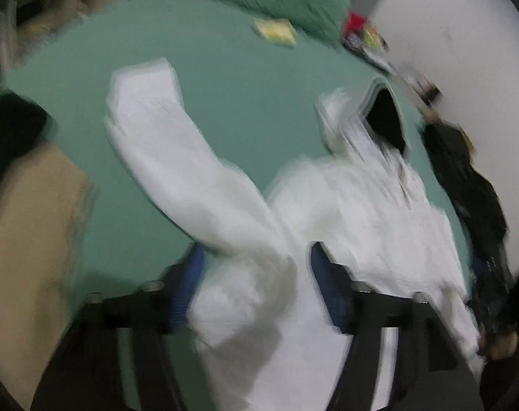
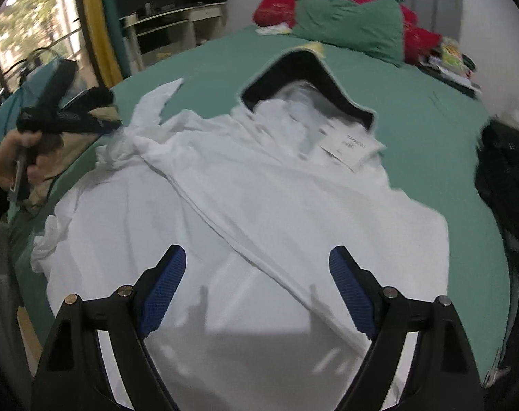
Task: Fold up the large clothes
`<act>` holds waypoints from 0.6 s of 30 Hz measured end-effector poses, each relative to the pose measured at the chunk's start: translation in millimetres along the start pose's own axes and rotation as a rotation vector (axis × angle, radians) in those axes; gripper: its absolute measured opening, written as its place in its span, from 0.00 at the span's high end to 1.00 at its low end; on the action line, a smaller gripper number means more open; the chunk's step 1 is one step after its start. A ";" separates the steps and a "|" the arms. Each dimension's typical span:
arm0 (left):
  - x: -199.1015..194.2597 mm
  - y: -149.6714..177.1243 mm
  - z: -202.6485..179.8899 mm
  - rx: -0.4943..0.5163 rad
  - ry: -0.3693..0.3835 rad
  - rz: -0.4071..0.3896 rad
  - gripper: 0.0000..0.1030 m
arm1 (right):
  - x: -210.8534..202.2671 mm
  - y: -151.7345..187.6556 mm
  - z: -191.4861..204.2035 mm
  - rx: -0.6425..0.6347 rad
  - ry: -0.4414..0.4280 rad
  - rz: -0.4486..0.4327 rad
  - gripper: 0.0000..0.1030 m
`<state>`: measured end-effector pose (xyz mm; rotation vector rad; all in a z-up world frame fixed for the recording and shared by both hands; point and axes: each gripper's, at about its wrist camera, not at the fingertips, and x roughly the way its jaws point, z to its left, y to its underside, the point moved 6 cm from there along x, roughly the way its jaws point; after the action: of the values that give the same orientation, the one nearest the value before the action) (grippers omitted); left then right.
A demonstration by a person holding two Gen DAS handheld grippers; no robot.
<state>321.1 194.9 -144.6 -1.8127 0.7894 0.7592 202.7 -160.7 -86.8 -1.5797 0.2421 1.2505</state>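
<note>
A green bed sheet (image 2: 431, 130) carries one white hooded garment (image 2: 259, 205) spread across its middle, hood (image 2: 307, 78) at twelve o'clock, its dark lining showing. One green pillow (image 2: 348, 30) lies on a red one (image 2: 280, 3) beyond; dark clothing (image 2: 506, 185) at three o'clock is cut off. The left wrist view is motion-blurred — one sleeve (image 1: 177, 171) lies between the left gripper (image 1: 256, 253), fingers apart, while the right gripper (image 2: 257, 257) hovers spread wide, gripping nothing.

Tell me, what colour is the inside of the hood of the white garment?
Black, inside the hood; the right wrist view shows it best.
</note>
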 end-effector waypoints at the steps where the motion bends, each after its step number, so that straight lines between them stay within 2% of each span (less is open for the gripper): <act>1: -1.4 -14.0 12.2 -0.009 -0.054 -0.040 0.32 | 2.3 1.7 0.3 0.014 0.002 0.000 0.17; 4: 19.1 -53.6 48.5 -0.019 -0.253 -0.083 0.32 | 4.4 3.3 -2.1 0.039 0.005 -0.007 0.17; 6: 47.9 -75.7 60.3 0.062 -0.383 -0.092 0.32 | 9.8 2.0 -3.8 0.035 0.016 -0.003 0.17; 8: 77.0 -85.7 72.9 0.097 -0.447 -0.057 0.32 | 16.4 0.4 -6.3 0.033 0.023 0.001 0.17; 9: 97.4 -84.6 80.1 0.096 -0.441 0.000 0.31 | 19.5 -0.8 -8.2 0.038 0.029 0.001 0.17; 10: 96.8 -88.4 82.5 0.066 -0.388 -0.067 0.31 | 21.9 -1.8 -10.3 0.047 0.030 -0.001 0.17; 11: 98.0 -88.5 86.2 0.038 -0.364 -0.065 0.35 | 24.3 -2.6 -10.9 0.058 0.027 -0.005 0.17; 12: 95.5 -89.3 84.0 0.043 -0.354 -0.072 0.82 | 26.1 -3.8 -11.7 0.076 0.016 -0.009 0.17; 13: 91.8 -89.5 80.5 0.054 -0.344 -0.070 0.94 | 26.9 -4.0 -11.7 0.085 0.009 -0.017 0.17; 14: 85.1 -89.3 77.7 0.043 -0.330 -0.079 0.97 | 26.8 -4.6 -10.6 0.090 0.003 -0.023 0.17; 16: 56.6 -94.0 68.2 0.014 -0.335 -0.159 0.97 | 23.0 -6.3 -6.7 0.083 0.002 -0.031 0.17; 18: 14.9 -105.3 49.9 0.004 -0.339 -0.269 0.97 | 9.7 -8.9 -0.6 0.062 -0.003 -0.055 0.17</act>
<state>405.9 271.4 -116.9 -1.6824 0.3190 0.8538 213.4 -153.4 -89.4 -1.5213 0.2318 1.1916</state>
